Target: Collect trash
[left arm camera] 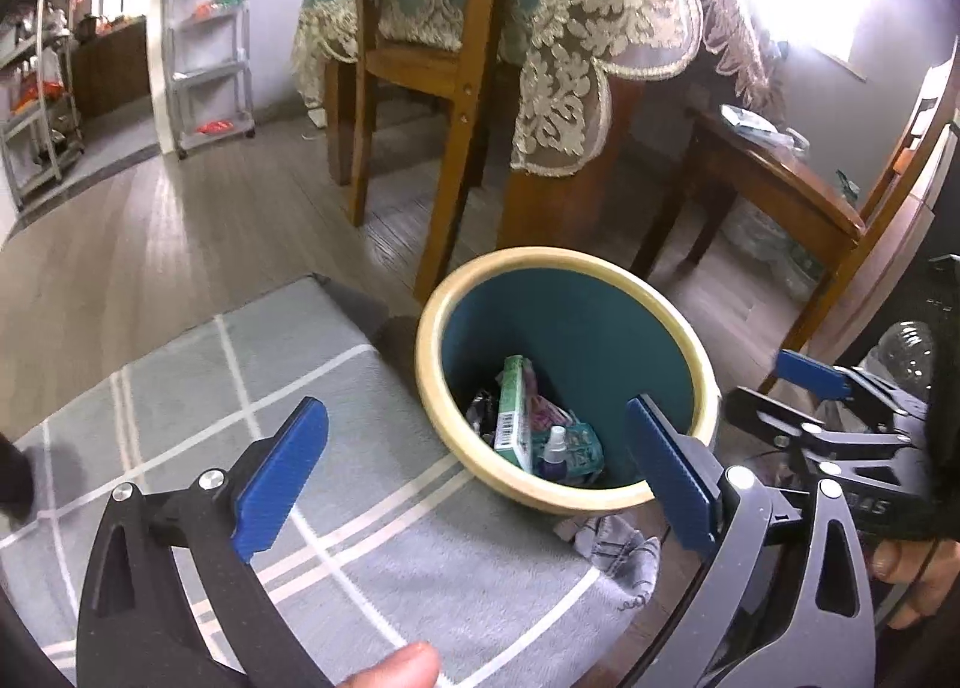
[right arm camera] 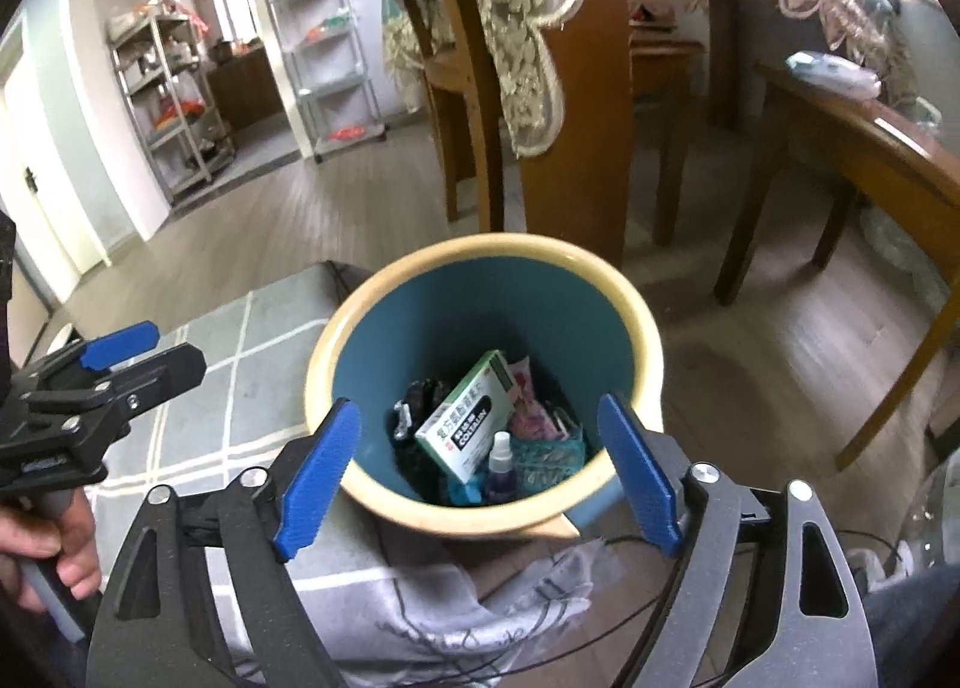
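A trash bin [left arm camera: 540, 259] with a cream rim and teal inside stands on the floor. In it lie a green medicine box [left arm camera: 515, 412], a small spray bottle [left arm camera: 555, 443], a teal packet and a dark wrapper. My left gripper [left arm camera: 477, 475] hovers above the bin's near rim, open and empty. From the right wrist, the bin [right arm camera: 480, 250] sits straight below my right gripper [right arm camera: 480, 481], which is open with nothing between its pads; the green box [right arm camera: 474, 418] and the spray bottle [right arm camera: 501, 460] show inside. Each gripper appears in the other's view, right gripper [left arm camera: 798, 394] and left gripper [right arm camera: 144, 364].
A grey checked cushion [left arm camera: 240, 418] lies left of the bin, crumpled cloth [left arm camera: 618, 550] at its near side. Behind the bin stand a wooden chair [left arm camera: 456, 87], a lace-draped table [left arm camera: 576, 57] and a low wooden seat [left arm camera: 780, 178]. A clear plastic bottle [left arm camera: 906, 346] is at the right.
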A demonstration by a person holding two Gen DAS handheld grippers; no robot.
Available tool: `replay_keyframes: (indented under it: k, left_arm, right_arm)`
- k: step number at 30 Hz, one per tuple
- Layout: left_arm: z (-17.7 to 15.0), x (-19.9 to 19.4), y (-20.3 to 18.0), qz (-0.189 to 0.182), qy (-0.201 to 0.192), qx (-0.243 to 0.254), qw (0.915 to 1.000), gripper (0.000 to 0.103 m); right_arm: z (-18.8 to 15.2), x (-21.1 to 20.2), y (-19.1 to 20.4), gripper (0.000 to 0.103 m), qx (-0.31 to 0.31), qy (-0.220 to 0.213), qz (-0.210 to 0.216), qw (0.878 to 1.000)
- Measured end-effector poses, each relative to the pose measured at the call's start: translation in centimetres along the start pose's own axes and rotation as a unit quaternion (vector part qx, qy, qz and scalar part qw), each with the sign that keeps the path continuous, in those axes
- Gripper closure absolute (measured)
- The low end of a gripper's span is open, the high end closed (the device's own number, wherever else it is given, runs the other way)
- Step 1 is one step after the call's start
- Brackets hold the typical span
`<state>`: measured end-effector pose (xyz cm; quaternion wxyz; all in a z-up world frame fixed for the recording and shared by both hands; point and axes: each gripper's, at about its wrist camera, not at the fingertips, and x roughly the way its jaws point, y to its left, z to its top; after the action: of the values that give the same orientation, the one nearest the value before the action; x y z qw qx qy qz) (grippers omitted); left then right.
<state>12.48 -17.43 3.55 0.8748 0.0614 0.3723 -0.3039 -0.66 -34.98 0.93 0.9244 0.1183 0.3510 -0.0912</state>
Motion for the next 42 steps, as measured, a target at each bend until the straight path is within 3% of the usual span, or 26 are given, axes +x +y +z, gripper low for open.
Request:
replay_keyframes:
  k: [5,14,42]
  left_arm:
    - [-1.3,-2.3,0.1,0.017,-0.027,0.001,0.9995,0.006]
    - [-2.9,-4.0,-0.8,0.018,-0.035,0.007,0.9992,0.006]
    - [-3.6,-4.4,-1.4,0.016,-0.047,0.023,0.9985,0.006]
  right_arm:
    - [-1.0,-2.3,0.2,0.012,-0.004,-0.019,-0.006,1.000]
    - [-2.8,-4.9,1.6,0.009,-0.020,-0.039,-0.016,0.999]
    - [-3.3,-4.8,1.7,0.007,-0.027,-0.030,-0.021,0.999]
